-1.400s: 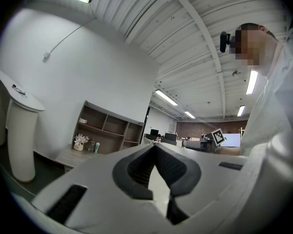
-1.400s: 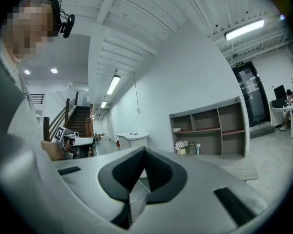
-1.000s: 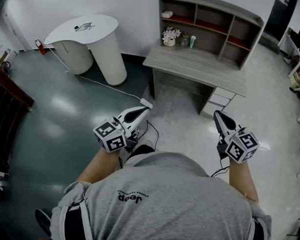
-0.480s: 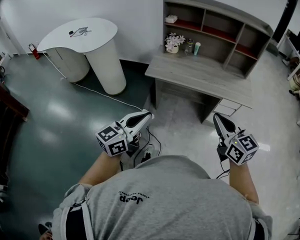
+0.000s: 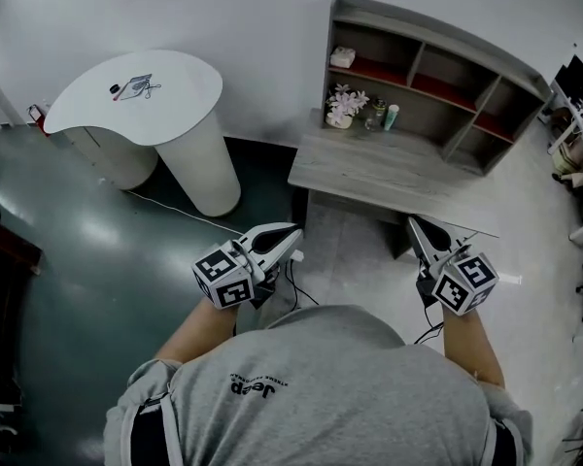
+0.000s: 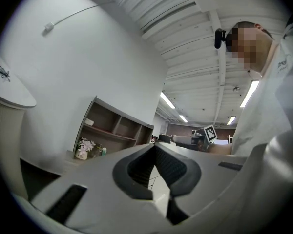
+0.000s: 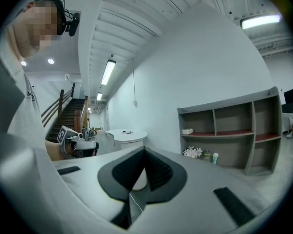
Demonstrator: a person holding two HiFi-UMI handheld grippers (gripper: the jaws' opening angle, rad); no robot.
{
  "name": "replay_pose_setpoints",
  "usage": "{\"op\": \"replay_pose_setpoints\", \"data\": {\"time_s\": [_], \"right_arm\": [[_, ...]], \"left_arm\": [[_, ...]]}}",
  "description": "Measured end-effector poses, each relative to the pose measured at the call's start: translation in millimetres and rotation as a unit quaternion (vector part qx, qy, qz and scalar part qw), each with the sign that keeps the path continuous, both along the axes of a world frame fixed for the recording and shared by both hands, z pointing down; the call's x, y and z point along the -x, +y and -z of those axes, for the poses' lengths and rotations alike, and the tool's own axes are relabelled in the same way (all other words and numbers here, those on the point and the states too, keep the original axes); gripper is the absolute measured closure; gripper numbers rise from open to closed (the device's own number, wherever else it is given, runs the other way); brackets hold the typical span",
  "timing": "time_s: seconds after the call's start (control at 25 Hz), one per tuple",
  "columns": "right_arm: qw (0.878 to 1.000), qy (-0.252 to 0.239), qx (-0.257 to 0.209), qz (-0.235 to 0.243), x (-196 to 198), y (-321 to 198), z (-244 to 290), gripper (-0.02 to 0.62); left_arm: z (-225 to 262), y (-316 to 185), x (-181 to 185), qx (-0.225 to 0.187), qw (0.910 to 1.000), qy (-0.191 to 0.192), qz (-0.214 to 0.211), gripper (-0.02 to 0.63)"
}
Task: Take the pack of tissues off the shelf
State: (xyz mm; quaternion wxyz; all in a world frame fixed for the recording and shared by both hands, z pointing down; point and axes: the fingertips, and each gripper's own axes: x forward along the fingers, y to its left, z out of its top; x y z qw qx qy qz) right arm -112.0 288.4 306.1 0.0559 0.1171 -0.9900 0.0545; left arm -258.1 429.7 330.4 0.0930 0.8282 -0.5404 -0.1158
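Well, in the head view the person is well apart from the desk (image 5: 398,178), so I think this is the walking-up step and the grab has not begun. The shelf (image 5: 423,29) sits on the back of the desk. The pack of tissues (image 5: 343,57) lies in the top left box of the shelf, above a small pot of flowers (image 5: 343,105). It looks like a small, pale, soft block lying flat. The left gripper (image 5: 296,229) and the right gripper (image 5: 411,221) are held low in front of the person, both far from the pack. In the left gripper view the two jaws are pressed together at the tips with nothing between them, and the pack (image 6: 89,122) is a tiny light spot on the top shelf board. In the right gripper view the jaws are also clenched and hold nothing, and the pack (image 7: 187,131) shows as a little white lump in the left box. Next, I think the person needs to step closer, spread one set of jaws, and reach up to that box.
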Motion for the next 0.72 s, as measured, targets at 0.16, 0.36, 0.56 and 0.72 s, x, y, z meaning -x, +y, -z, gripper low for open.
{"op": "replay_pose_setpoints", "data": {"time_s": [0.16,0.36,0.56,0.72], "right_arm": [[1.0,0.002,-0.015,-0.006,53,-17,13,0.574],[0.999,0.008,-0.038,-0.013,99,-40,27,0.572],[0.998,0.0,-0.055,-0.027,128,-84,34,0.574],[0.998,-0.012,-0.061,-0.026,152,-128,35,0.574]], "left_arm": [[-4,-12,44,0.001,0.9999,-0.009,-0.007,0.595],[-4,-24,81,0.001,0.9997,-0.018,-0.014,0.595],[-10,-46,108,0.01,0.9998,-0.016,0.001,0.595],[-13,-72,121,0.02,0.9994,-0.026,0.014,0.595]]}}
